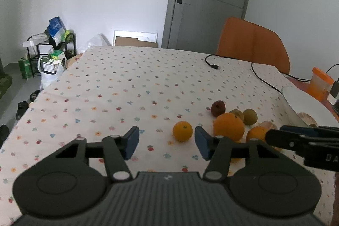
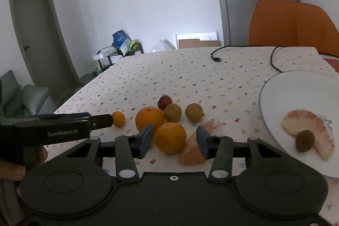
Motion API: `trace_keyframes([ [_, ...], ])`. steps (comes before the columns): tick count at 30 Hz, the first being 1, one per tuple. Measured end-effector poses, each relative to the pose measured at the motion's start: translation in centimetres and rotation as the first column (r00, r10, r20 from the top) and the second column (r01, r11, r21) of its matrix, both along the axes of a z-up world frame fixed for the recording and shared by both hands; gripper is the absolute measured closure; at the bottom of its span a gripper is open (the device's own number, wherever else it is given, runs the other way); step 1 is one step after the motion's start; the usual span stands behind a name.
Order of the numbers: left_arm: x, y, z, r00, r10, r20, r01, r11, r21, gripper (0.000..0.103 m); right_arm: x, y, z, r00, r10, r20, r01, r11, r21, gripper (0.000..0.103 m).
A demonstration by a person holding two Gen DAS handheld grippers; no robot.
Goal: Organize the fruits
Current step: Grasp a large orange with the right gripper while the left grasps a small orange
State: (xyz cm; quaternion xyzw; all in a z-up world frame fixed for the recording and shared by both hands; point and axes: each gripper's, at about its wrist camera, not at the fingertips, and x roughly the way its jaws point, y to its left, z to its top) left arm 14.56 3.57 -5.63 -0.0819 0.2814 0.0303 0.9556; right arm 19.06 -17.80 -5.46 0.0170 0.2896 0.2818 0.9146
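Note:
Loose fruit lies on the dotted tablecloth (image 1: 127,86). In the left wrist view a small orange (image 1: 182,131) sits just ahead of my open left gripper (image 1: 167,142), close to its right finger. A big orange (image 1: 228,126), a dark red fruit (image 1: 218,108) and two greenish-brown fruits (image 1: 250,117) lie to the right. In the right wrist view my right gripper (image 2: 174,140) is open with a medium orange (image 2: 170,137) between its fingers, not clamped. A pomelo wedge (image 2: 191,151) lies by the right finger. The white plate (image 2: 275,86) holds a pomelo segment (image 2: 309,130) and a small brown fruit (image 2: 305,140).
A black cable (image 2: 216,56) snakes over the far right of the table. An orange chair (image 2: 292,22) stands behind it, and an orange-lidded cup (image 1: 320,83) is beyond the plate. A hand (image 2: 12,168) holds the left gripper at the left edge.

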Motion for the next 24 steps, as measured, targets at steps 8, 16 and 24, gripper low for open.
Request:
trace_keyframes([
  [8, 0.8, -0.3, -0.3, 1.000, -0.022, -0.010, 0.022, 1.000, -0.001, 0.055, 0.5, 1.0, -0.7, 1.000, 0.024, 0.006, -0.024, 1.000, -0.014, 0.070],
  [16, 1.9, -0.7, -0.5, 0.999, -0.032, -0.020, 0.032, 0.999, 0.004, 0.060, 0.2, -0.1, 0.3, 1.000, 0.012, 0.023, -0.012, 1.000, 0.026, 0.070],
  [24, 2.6, -1.4, -1.0, 0.999, -0.032, -0.041, 0.032, 0.999, 0.016, 0.081, 0.2, -1.4, 0.7, 1.000, -0.010, 0.029, 0.009, 0.999, 0.042, 0.070],
])
